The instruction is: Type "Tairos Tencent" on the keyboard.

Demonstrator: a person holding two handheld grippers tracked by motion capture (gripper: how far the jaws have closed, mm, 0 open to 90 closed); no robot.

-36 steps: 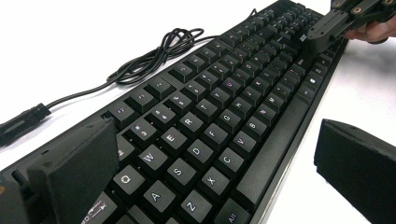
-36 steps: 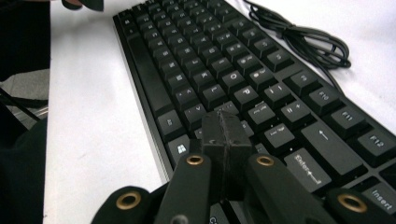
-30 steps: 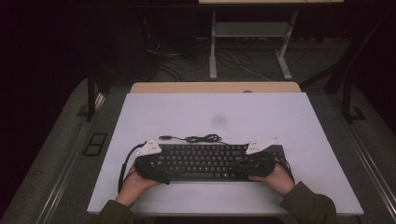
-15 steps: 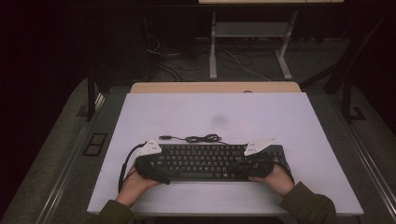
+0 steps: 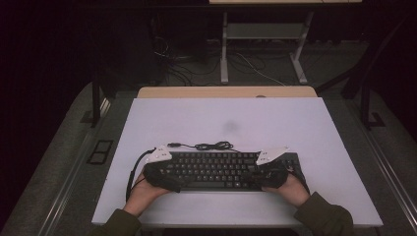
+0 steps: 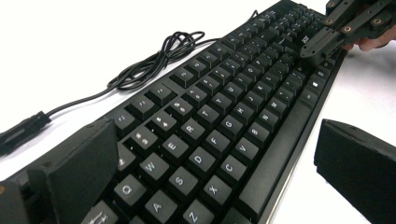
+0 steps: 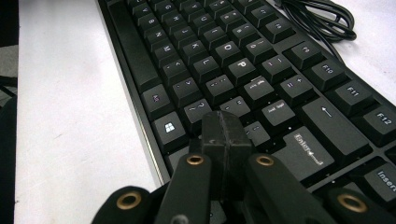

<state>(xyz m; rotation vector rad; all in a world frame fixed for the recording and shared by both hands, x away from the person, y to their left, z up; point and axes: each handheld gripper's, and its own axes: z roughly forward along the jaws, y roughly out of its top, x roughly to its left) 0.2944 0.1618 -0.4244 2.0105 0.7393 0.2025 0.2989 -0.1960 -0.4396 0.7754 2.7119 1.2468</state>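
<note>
A black keyboard (image 5: pixel 216 169) lies near the front edge of the white table (image 5: pixel 221 113), with its coiled black cable (image 5: pixel 211 146) behind it. My left gripper (image 5: pixel 164 172) is at the keyboard's left end. In the left gripper view its jaws stand wide apart around the keyboard (image 6: pixel 210 126), one over the far-side keys and the other clear of the front edge. My right gripper (image 5: pixel 268 172) is at the right end. Its jaws are shut together (image 7: pixel 224 123), the tips just above the keys (image 7: pixel 224 56) near the shift row, with nothing between them.
A wooden strip (image 5: pixel 226 92) runs along the table's back edge. A faint dark smudge (image 5: pixel 229 126) marks the table behind the cable. Behind the table, a metal desk frame (image 5: pixel 223 54) and loose cables (image 5: pixel 172 61) are on the floor. Bare white table surface spreads behind the keyboard.
</note>
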